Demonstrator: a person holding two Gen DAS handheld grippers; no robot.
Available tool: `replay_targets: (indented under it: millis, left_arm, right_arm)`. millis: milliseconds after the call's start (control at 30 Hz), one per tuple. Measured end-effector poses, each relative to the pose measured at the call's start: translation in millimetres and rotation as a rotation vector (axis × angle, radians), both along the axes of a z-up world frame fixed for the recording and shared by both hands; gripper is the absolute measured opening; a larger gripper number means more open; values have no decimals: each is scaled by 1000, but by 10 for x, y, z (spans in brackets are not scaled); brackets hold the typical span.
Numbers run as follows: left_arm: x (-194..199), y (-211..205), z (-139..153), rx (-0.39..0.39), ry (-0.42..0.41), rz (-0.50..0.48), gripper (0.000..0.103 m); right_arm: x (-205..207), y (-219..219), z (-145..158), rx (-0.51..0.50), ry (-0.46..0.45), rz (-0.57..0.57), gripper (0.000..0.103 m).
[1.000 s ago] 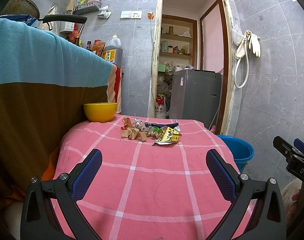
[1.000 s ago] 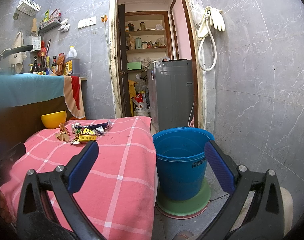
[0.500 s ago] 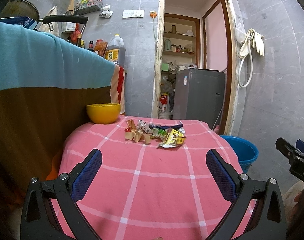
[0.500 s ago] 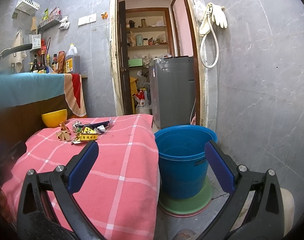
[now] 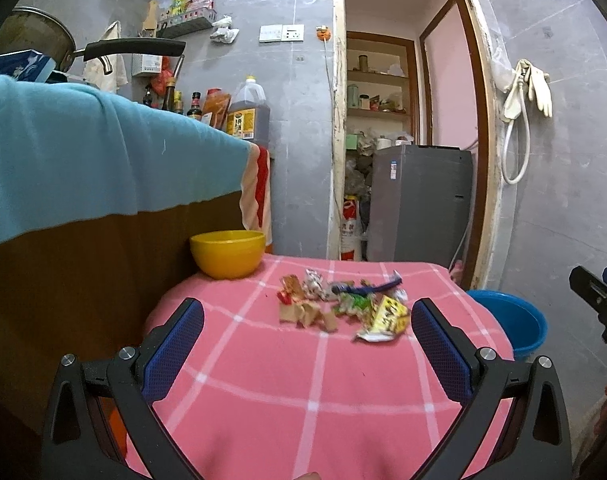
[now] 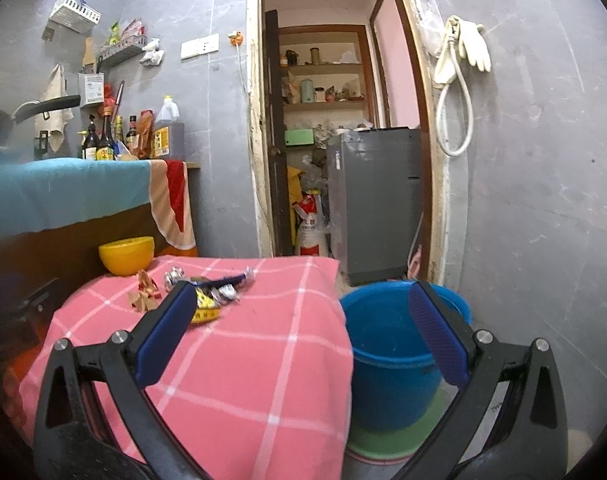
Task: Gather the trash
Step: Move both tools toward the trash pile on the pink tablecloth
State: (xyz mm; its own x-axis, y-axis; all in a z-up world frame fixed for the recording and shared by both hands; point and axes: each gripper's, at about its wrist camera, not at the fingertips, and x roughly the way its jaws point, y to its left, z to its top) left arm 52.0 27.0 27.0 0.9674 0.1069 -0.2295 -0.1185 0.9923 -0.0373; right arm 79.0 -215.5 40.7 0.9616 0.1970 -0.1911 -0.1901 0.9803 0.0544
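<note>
A: We're on the approach: our left tool (image 5: 307, 320), jaws apart and empty, faces the wrappers (image 5: 339, 306) on the table (image 5: 287, 392).

B: Our right tool (image 6: 301, 322), also apart, sits near the bucket (image 6: 387, 364). Next we pinch a wrapper.

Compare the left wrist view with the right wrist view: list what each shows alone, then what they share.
Only the left wrist view shows the right gripper from outside, at its right edge, and the left gripper wide open.

Only the right wrist view shows the blue bucket's inside and full height, standing on a green mat, with the right gripper's own jaws open.

Both show the pile of wrappers on the pink checked cloth, the yellow bowl and the grey appliance.
</note>
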Motion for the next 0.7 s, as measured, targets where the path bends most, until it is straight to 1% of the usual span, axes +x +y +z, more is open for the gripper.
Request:
replay_targets:
  millis: [267,500,700]
  left_arm:
    - [233,101,82,19,-23,16,102]
    - [443,220,153,29,-36,38,102]
    - [568,315,173,33,-42,47,102]
  right_arm:
    - [281,132,105,20,-16,42,103]
    - [550,307,182,19,9,66,103]
    - [757,474,234,11,-12,101,103]
